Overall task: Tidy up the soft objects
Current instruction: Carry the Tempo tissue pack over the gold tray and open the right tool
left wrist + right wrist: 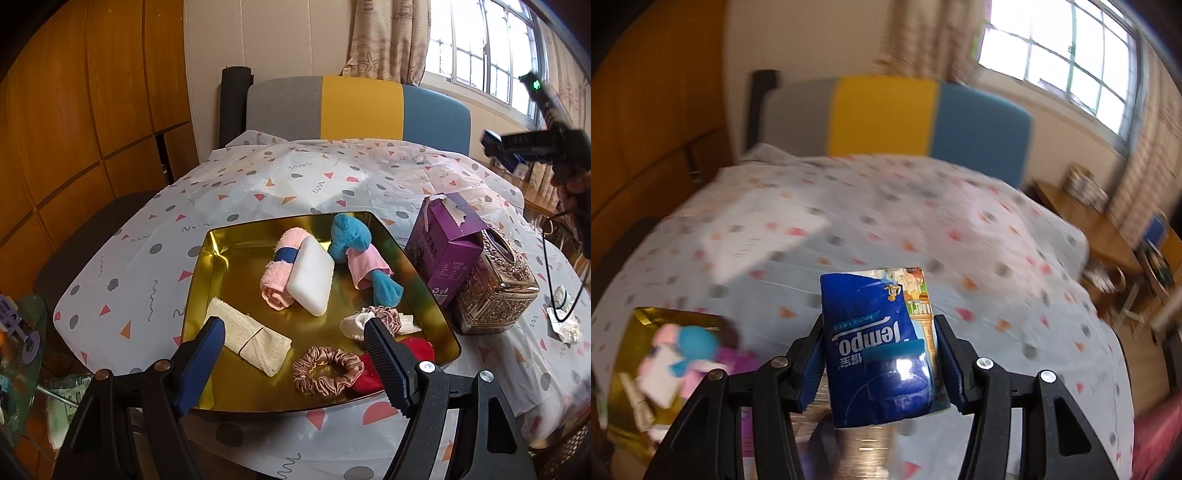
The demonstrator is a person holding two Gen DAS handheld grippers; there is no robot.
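Now we log | right gripper (879,354) clamped on blue tissue pack (882,343), high above and right of gold tray (207,295) | left gripper (295,347) spread wide, empty, over tray's near edge.

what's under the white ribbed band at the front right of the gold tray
The white ribbed band, wrapped by a pink scrunchie, lies partly on a red fluffy cloth in the gold tray. The left claw's finger covers where they overlap.
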